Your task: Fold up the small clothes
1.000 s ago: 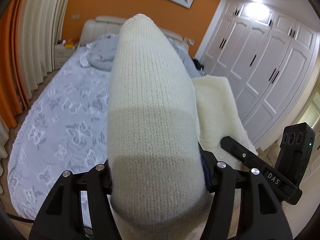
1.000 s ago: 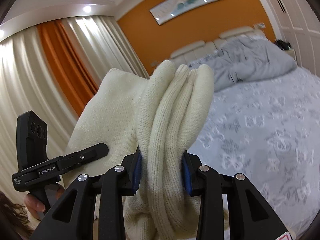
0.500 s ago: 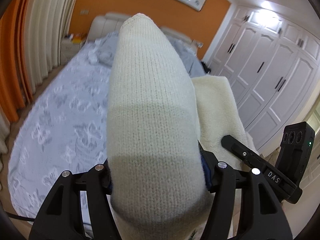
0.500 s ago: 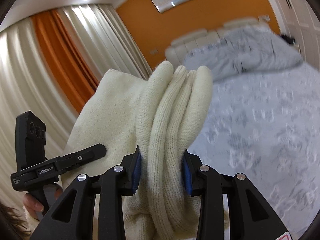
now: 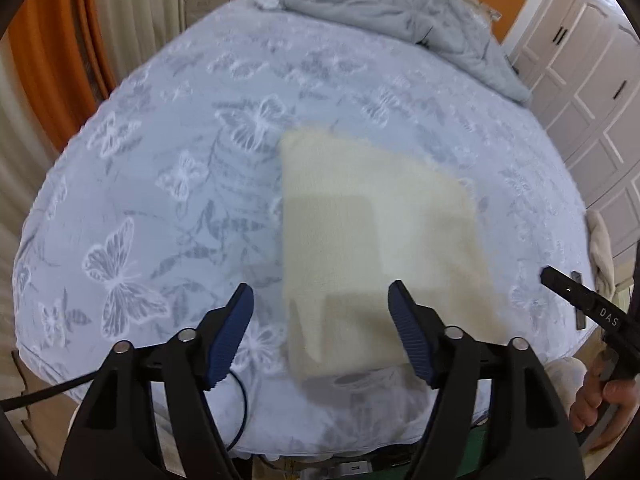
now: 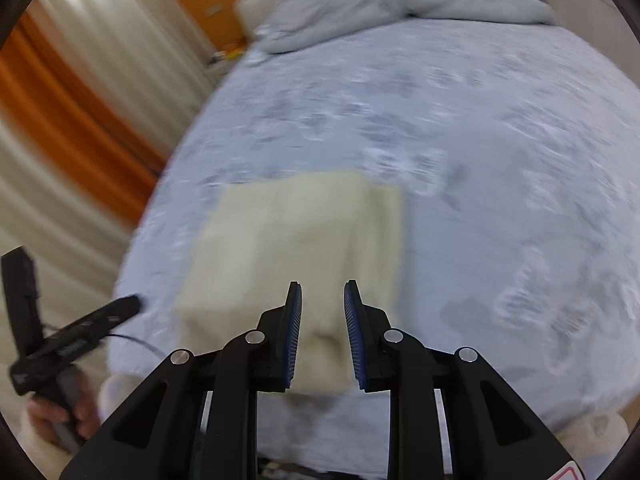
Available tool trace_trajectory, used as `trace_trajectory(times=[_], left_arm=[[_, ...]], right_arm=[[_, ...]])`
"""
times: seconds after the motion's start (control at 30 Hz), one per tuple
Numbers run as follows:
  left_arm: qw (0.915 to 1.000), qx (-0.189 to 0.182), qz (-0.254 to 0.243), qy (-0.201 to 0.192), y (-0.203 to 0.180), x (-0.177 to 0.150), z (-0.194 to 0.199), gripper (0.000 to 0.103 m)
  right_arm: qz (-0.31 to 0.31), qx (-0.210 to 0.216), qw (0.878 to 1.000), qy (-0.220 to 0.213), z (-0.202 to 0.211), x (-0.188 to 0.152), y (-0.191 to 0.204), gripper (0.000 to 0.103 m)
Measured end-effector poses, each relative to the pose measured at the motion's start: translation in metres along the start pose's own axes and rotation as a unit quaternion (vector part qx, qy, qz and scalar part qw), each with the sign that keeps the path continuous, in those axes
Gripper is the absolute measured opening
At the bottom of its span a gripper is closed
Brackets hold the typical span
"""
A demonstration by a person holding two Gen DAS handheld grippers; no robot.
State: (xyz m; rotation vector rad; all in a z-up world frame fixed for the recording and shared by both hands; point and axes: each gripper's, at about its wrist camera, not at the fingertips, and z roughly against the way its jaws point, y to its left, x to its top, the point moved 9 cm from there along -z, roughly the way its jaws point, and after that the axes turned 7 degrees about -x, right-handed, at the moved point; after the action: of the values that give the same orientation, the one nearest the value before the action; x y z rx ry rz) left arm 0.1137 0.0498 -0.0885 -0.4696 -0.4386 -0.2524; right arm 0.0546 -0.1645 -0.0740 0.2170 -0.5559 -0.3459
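Cream knit garment point(image 5: 372, 240) lies folded flat on the bed point(image 5: 168, 184), a rough rectangle near the foot edge of the butterfly-print cover. In the left wrist view it runs from centre toward 5 o'clock; in the right wrist view point(image 6: 296, 248) it sits centre to 8 o'clock, heavily motion-blurred.

Left tongs point(image 5: 320, 308): jaws wide and opening. The near part of the garment shows in the gap between the blue pads point(image 5: 232, 336), but neither pad touches it. No grip.

Right tongs point(image 6: 322, 312): jaws narrow and closing. Cream fabric is visible between the pads point(image 6: 294, 332), lying on the bed below them; the pads do not appear to press on it, though blur makes the clearance hard to judge.

Each tool shows in the other's view: right tool at 4 o'clock in the left view, held by a hand point(image 5: 600, 396); left tool at 8 o'clock in the right view, also held by a hand point(image 6: 60, 416).

Rumpled grey duvet point(image 5: 392, 8) at 12 o'clock by the headboard. Orange and cream curtains point(image 5: 52, 48) at 10 o'clock, white wardrobe doors point(image 5: 592, 92) at 2 o'clock. A black cable point(image 5: 44, 392) trails off at 8 o'clock in the left view.
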Motion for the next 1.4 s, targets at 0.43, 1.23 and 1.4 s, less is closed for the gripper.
trace_trajectory(times=[0.43,1.23,1.4], left_arm=[[0.9939,0.058,-0.052,0.078,-0.019,-0.033,-0.064,0.073],[0.9929,0.083,-0.056,0.063,-0.028,-0.033,-0.045,0.074],[0.9931,0.086,-0.054,0.058,-0.027,-0.032,-0.038,0.074]], right_arm=[[0.054,-0.066,0.994,0.07,-0.053,-0.019,0.018,0.012],[0.061,-0.135,0.982,0.12,-0.096,-0.071,0.0,0.023],[0.075,-0.107,0.988,0.087,-0.065,-0.067,0.017,0.018]])
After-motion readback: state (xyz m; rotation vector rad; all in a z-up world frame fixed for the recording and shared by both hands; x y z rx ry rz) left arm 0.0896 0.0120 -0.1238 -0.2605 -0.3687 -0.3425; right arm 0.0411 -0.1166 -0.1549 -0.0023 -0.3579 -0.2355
